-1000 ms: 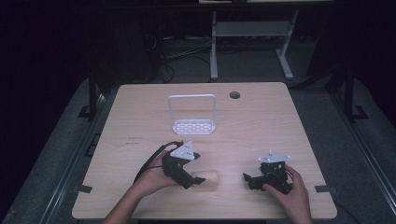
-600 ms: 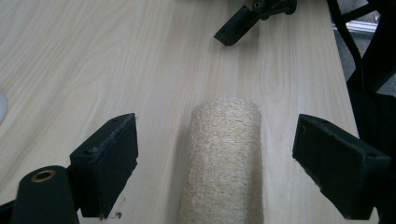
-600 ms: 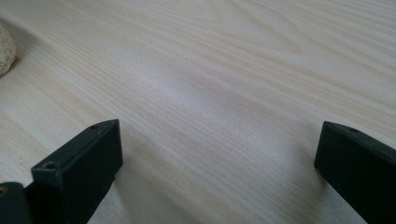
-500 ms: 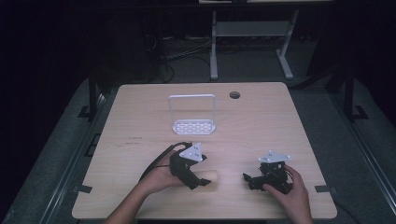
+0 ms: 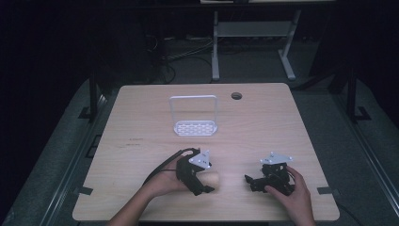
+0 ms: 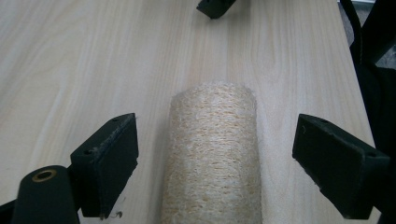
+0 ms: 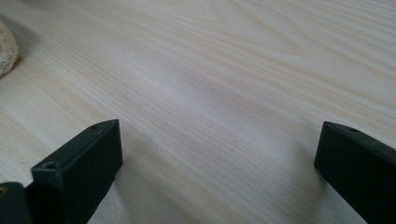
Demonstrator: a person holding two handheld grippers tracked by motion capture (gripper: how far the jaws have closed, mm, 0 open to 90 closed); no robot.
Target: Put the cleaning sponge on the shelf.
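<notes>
While the right gripper [image 5: 254,181] rests near the front right corner of the table [image 5: 263,127] with its jaws spread wide over bare wood, the left gripper [image 5: 203,187] has shifted rightward and forward along the front edge over the last second. It now straddles the loofah roll [image 6: 212,154], which lies on its side near the middle of the front edge. In the left gripper view both pads [image 6: 109,161] stand wide apart, clear of the roll's fibrous sides. That likely means a grasp is about to begin, though nothing is held yet. Farther back, toward the centre of the table, the white wire rack [image 5: 194,115] stands upright, unmoved, and a round cable hole [image 5: 236,96] sits near the far edge.
</notes>
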